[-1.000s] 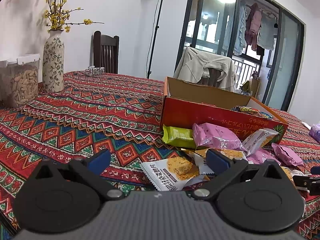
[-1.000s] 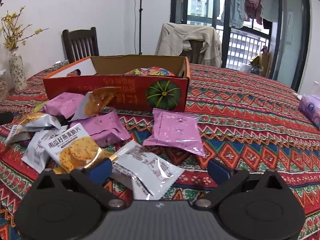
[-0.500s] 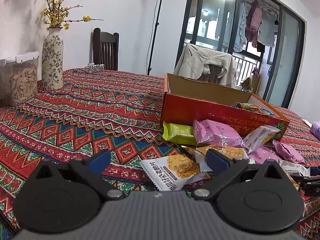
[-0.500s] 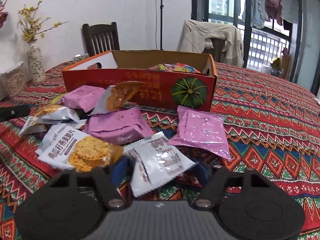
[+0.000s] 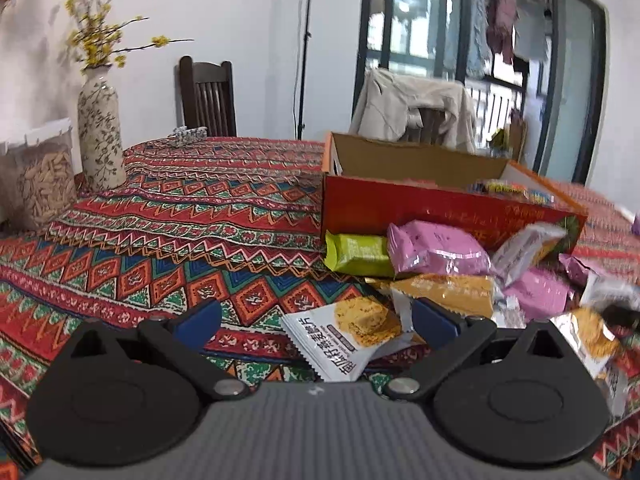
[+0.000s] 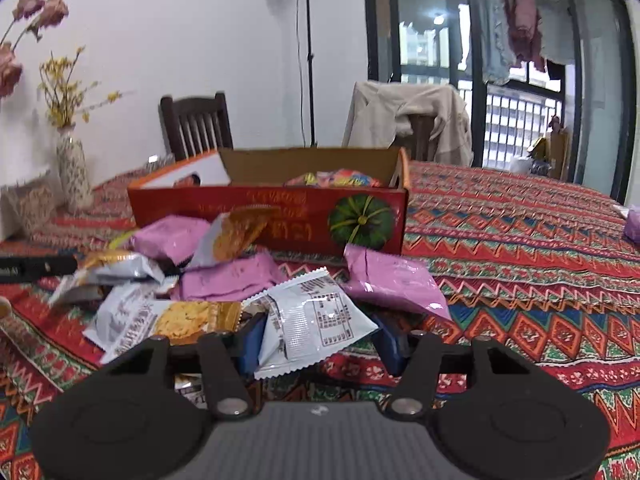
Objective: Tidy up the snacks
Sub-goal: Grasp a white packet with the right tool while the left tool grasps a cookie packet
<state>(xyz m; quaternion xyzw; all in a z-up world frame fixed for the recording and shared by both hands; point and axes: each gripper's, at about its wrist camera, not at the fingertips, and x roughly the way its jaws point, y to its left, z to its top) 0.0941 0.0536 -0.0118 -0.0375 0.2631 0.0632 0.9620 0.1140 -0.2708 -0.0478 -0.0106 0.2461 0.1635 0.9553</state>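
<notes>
My right gripper (image 6: 316,340) clamps the silver-white packet (image 6: 316,320) in front of the red box (image 6: 272,216); my left gripper (image 5: 316,320) gapes wide, holding nothing, before that box (image 5: 400,204).

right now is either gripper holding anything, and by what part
The right gripper grips the white packet by its two long sides. The left gripper is open, holding nothing.

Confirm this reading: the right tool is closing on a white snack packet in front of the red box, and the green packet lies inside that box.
One detail is wrong. In the left wrist view the green packet lies on the tablecloth against the outside of the red box, not inside it. The rest holds: the right tool has its fingers either side of the white snack packet, in front of the box.
</notes>
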